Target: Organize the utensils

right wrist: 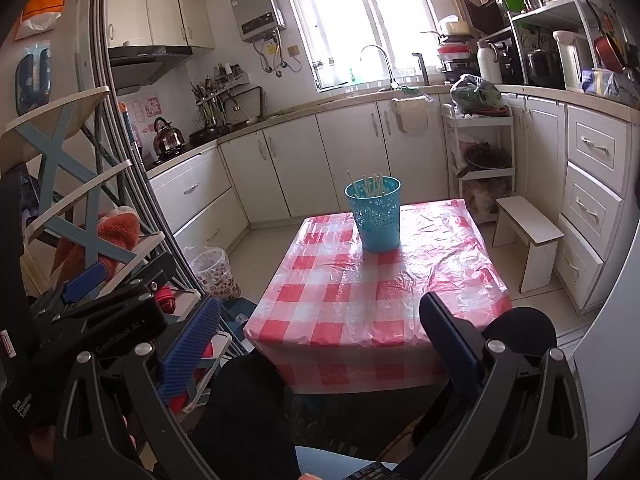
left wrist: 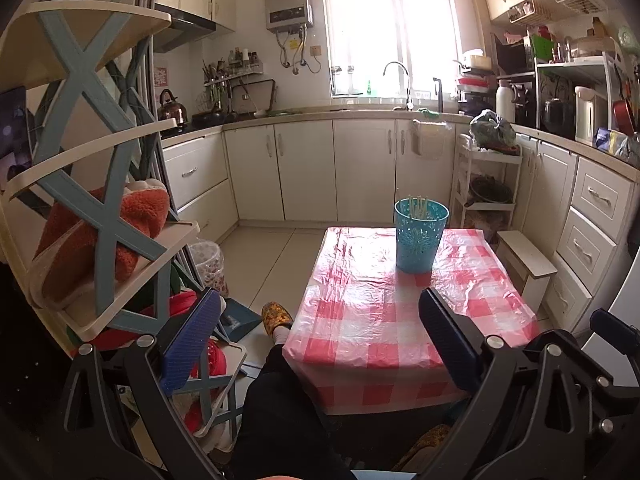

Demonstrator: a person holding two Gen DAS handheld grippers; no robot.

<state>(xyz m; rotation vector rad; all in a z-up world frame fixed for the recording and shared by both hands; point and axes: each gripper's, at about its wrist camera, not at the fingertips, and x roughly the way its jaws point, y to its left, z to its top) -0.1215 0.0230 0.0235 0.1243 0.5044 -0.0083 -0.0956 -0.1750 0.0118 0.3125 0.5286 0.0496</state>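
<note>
A teal perforated utensil cup [left wrist: 420, 238] [right wrist: 375, 216] stands at the far end of a small table under a red-and-white checked cloth [left wrist: 404, 320] [right wrist: 372, 300]. Several pale chopsticks [left wrist: 419, 207] [right wrist: 372, 185] stick up inside the cup. My left gripper [left wrist: 320, 336] is open and empty, held back from the table's near edge. My right gripper [right wrist: 320, 336] is also open and empty, above the person's dark-trousered lap. In the right wrist view the left gripper's body [right wrist: 100, 312] shows at the left.
A shelf rack with blue cross braces [left wrist: 100, 200] [right wrist: 68, 200] stands close on the left, holding orange plush items. A patterned bin [right wrist: 214, 270] and a slippered foot [left wrist: 276, 316] are on the floor left of the table. A white stool [right wrist: 528, 236] and cabinets are to the right.
</note>
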